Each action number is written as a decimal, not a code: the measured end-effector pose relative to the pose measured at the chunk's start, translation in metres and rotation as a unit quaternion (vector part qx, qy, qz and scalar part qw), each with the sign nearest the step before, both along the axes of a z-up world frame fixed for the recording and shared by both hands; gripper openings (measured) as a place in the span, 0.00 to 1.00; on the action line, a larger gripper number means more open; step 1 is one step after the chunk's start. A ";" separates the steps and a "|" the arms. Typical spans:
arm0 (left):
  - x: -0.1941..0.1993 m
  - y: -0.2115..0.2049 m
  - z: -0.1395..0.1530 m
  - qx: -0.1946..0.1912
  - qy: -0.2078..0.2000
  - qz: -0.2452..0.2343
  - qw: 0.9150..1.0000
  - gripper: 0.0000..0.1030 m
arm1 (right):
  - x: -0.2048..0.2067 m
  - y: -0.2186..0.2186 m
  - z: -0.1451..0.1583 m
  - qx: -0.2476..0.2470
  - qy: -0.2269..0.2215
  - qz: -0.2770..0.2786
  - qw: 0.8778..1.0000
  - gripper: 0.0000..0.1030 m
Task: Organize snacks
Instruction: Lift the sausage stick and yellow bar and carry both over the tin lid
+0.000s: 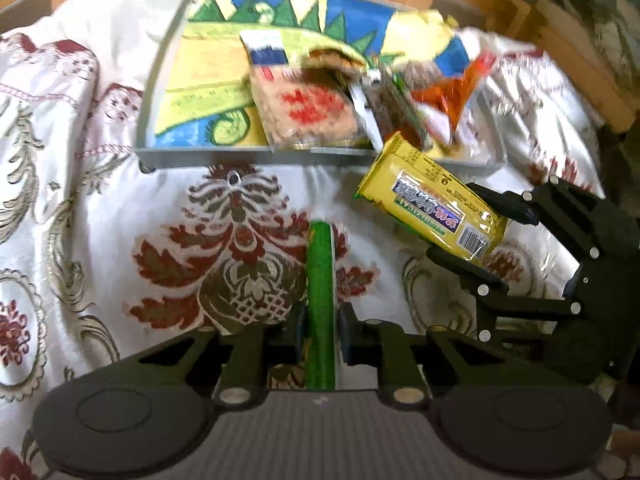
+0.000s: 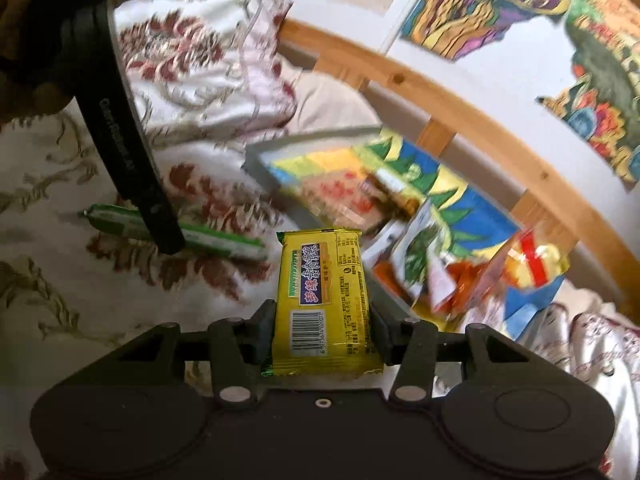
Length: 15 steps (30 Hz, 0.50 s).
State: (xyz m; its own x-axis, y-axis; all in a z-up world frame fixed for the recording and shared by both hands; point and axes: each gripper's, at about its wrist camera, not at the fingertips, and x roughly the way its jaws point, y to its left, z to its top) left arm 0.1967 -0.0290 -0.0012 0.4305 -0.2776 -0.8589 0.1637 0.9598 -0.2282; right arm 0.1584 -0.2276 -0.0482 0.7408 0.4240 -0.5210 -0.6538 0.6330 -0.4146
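My left gripper [image 1: 320, 332] is shut on a green stick-shaped snack [image 1: 320, 300], held just above the patterned cloth; the same stick shows in the right wrist view [image 2: 216, 236]. My right gripper [image 2: 324, 332] is shut on a yellow snack packet [image 2: 324, 296], held near the front right corner of a grey tray [image 1: 168, 148]. The packet [image 1: 432, 200] and the right gripper [image 1: 480, 236] also show at the right of the left wrist view. The tray [image 2: 256, 160] holds several snack packs, among them a clear pack of biscuits [image 1: 304, 108] and an orange packet [image 1: 448, 96].
A white cloth with red and olive floral patterns [image 1: 100, 220] covers the surface. A wooden frame [image 2: 440, 92] runs behind the tray, with colourful pictures on the white wall [image 2: 500, 12] above it. The tray's bottom has a bright blue, green and yellow drawing [image 1: 208, 76].
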 end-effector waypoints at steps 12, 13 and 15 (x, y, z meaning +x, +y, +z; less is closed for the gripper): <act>0.024 -0.006 0.042 -0.019 -0.053 0.047 0.997 0.18 | 0.018 -0.032 0.033 0.105 -0.070 -0.090 0.988 0.50; 0.024 -0.005 0.044 -0.020 -0.055 0.045 0.997 0.18 | 0.020 -0.033 0.034 0.107 -0.068 -0.094 0.987 0.50; 0.023 -0.005 0.048 -0.020 -0.058 0.045 0.997 0.18 | 0.023 -0.036 0.035 0.115 -0.066 -0.098 0.986 0.50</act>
State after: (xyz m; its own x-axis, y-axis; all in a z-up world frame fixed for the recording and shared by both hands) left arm 0.2199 -0.0344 0.0464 0.5519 -0.2665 -0.7901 0.1043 0.9622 -0.2517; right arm 0.1812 -0.2632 -0.0133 0.8752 0.3608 -0.3222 -0.4591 0.8293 -0.3185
